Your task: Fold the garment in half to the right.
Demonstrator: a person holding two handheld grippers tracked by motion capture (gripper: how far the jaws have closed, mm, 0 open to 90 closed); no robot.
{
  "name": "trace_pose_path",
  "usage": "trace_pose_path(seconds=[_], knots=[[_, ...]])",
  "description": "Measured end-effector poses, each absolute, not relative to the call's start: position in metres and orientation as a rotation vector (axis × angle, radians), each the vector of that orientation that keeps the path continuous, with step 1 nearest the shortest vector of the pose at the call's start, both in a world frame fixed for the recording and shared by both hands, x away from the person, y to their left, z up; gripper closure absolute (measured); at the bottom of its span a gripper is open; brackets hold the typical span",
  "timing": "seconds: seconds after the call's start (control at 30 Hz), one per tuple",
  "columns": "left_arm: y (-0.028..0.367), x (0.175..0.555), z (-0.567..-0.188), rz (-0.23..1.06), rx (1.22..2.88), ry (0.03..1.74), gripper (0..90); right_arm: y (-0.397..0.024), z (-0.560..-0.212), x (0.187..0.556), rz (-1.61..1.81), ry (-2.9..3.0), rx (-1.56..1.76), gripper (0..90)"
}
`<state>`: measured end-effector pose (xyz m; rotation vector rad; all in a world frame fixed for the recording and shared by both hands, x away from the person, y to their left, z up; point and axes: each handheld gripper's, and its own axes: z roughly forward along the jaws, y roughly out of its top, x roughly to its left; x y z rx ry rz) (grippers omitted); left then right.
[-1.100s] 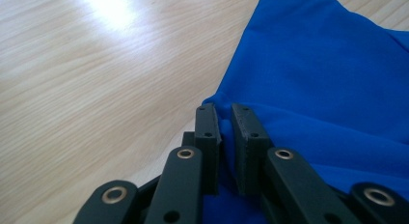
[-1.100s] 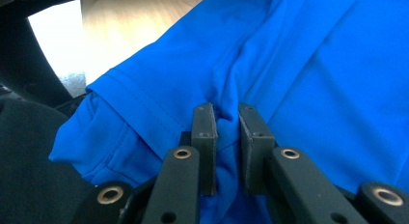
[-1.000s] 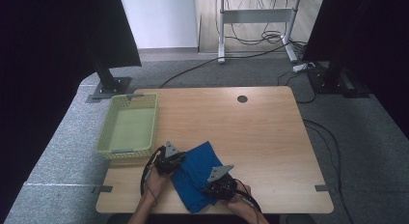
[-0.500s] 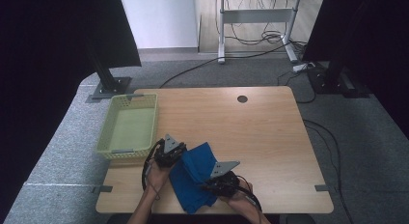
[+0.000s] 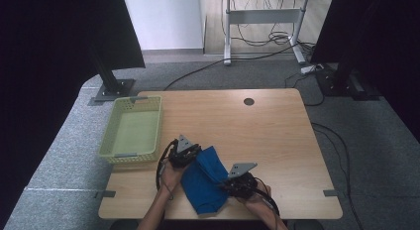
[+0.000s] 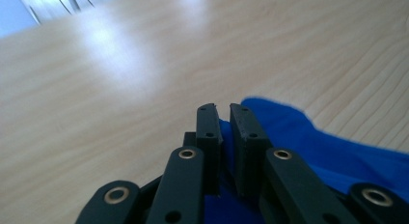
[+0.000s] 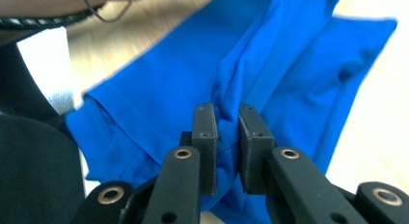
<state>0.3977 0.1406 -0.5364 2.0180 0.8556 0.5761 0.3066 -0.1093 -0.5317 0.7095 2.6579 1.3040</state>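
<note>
Two pairs of black fingers are each clamped on the same crumpled bright blue cloth (image 5: 205, 180). The left gripper (image 6: 224, 137) pinches a fold at the cloth's far edge, its fingers (image 6: 208, 132) nearly together with blue fabric between them. The right gripper (image 7: 226, 137) bites a bunched ridge of the cloth, which spreads away beyond its fingers (image 7: 205, 132). Between the two grippers the cloth lies on the pale wooden desk (image 5: 267, 131). Just beyond the left gripper sits a light green plastic mesh basket (image 5: 132, 131).
</note>
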Motion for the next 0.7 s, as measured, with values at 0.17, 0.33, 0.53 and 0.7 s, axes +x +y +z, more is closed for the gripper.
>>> trace_pose_path(seconds=[0.17,0.33,0.53,0.7], knots=[[0.141,0.402,-0.546,0.550,2.071,0.854,80.8,-0.110,-0.542,0.306,1.243,2.707,0.721,79.6],[0.143,0.404,-0.550,0.535,2.082,0.874,78.3,-0.111,-0.547,0.306,1.225,2.727,0.741,79.7],[0.149,0.406,-0.545,0.553,2.068,0.918,75.5,-0.110,-0.548,0.305,1.220,2.733,0.758,79.9],[0.157,0.399,-0.535,0.563,2.064,0.927,74.2,-0.110,-0.549,0.306,1.225,2.737,0.770,79.6]])
